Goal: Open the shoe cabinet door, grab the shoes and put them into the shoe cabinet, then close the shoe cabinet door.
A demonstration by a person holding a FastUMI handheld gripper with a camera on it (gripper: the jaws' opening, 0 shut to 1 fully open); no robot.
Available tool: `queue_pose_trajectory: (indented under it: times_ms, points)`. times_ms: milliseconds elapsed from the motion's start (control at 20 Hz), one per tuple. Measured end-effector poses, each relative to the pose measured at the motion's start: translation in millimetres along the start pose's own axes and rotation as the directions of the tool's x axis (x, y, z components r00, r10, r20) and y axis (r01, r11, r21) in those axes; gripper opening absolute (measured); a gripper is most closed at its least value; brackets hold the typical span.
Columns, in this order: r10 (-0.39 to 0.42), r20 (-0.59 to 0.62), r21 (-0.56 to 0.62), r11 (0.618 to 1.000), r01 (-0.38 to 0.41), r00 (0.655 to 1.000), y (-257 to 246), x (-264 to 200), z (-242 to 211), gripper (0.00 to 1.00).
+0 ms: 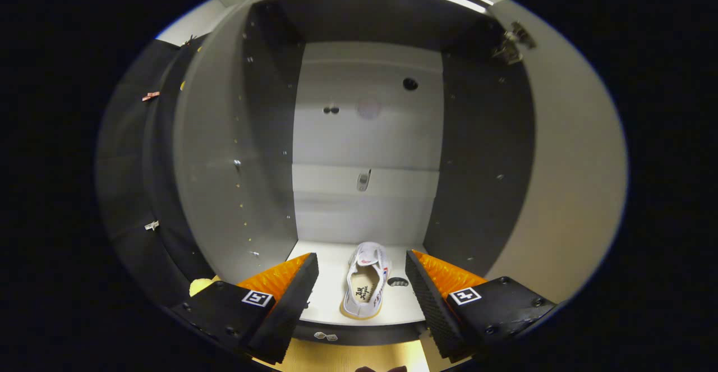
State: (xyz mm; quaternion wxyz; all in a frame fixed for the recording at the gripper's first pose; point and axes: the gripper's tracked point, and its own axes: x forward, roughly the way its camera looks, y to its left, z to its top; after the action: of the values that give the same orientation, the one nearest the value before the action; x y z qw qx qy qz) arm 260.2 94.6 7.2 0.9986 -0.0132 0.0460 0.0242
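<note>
The gripper (362,282), fingers spread wide and empty, faces the open shoe cabinet (364,136), where only a white shoe (366,282) lies at twelve o'clock, with bare floor at eleven and one.

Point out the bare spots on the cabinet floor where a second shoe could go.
The open tool frames the white sneaker, which lies on the pale cabinet floor. Bare floor lies between the sneaker and the grey left wall. The strip between the sneaker and the dark right wall is tighter, with a small dark oval mark in it.
</note>
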Motion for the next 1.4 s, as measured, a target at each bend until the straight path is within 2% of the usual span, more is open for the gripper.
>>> queue_pose_trajectory:
  times_ms: [350,800,1050,1200,1400]
  points:
    - [-0.018,0.138,0.038,0.999,0.013,0.990,-16.5,-123.3,33.8,0.98]
    - [-0.075,0.232,0.026,0.997,0.071,0.970,-62.1,-247.8,46.7,0.98]
    - [-0.164,0.282,0.022,0.986,0.165,0.945,-108.8,-299.6,52.3,0.98]
    - [-0.186,0.272,0.054,0.983,0.178,0.944,-130.5,-326.2,47.8,0.98]
    - [-0.259,0.244,0.051,0.966,0.254,0.935,-181.2,-350.9,32.9,0.98]
